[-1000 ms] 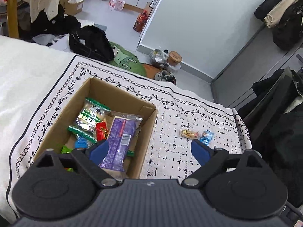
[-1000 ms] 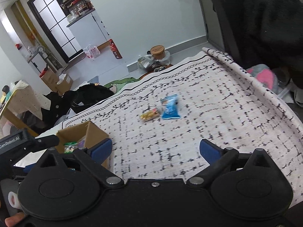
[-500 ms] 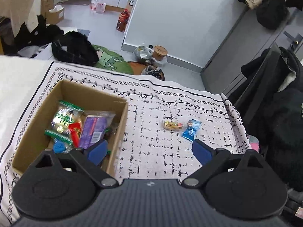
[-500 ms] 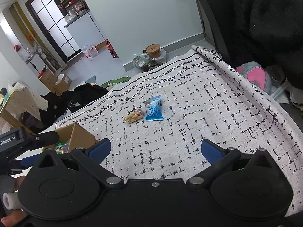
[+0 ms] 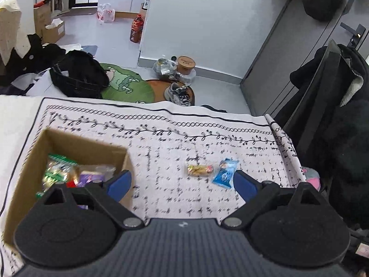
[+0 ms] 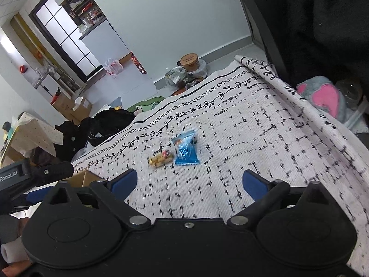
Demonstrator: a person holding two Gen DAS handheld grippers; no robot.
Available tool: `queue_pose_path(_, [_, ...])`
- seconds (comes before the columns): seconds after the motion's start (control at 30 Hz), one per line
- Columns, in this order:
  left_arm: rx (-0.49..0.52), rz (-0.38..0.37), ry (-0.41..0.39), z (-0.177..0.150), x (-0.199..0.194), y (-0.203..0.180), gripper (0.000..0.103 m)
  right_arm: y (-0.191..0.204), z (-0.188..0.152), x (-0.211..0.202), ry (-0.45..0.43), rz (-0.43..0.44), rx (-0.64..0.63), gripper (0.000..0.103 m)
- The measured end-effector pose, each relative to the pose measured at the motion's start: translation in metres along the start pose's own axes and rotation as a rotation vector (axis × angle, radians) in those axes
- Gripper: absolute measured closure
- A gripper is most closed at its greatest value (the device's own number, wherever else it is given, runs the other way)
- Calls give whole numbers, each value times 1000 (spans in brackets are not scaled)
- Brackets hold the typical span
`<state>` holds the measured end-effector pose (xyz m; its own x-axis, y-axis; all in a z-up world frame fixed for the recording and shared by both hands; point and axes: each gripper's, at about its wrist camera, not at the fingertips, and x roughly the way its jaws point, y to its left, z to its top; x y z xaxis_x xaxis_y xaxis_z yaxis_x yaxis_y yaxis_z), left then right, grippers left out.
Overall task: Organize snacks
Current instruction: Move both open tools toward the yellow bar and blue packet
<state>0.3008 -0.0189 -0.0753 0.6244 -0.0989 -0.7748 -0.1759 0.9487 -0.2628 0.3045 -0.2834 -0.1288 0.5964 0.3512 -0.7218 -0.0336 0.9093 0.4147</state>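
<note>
Swung away from the cardboard box (image 5: 69,143), now pushed to the lower left of the left wrist frame, with the left gripper (image 5: 182,182) spread wide and empty and the yellow snack (image 5: 199,169) and blue packet (image 5: 224,173), side by side on the patterned cloth (image 5: 161,143), brought to centre: probably the last two pieces to collect. Drawn closer too in the right wrist view, right gripper (image 6: 189,182) likewise wide and empty. Box contents shown only by the left view; a pink-heart cushion (image 6: 322,97) at right plainer in the right view.
</note>
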Motion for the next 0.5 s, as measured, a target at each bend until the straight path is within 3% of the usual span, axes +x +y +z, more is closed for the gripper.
queue_pose_path(0.23, [41,7,28,12,36,-20,14,0,16,32,30,26,20,26])
queue_pose_path(0.43, [52,17,50,20,67,-26,27,-4,25,64,64,35,36,32])
queue_pose_path(0.5, [43,21,65,21,80,-24,37,-7,23,75,68,40,33,34])
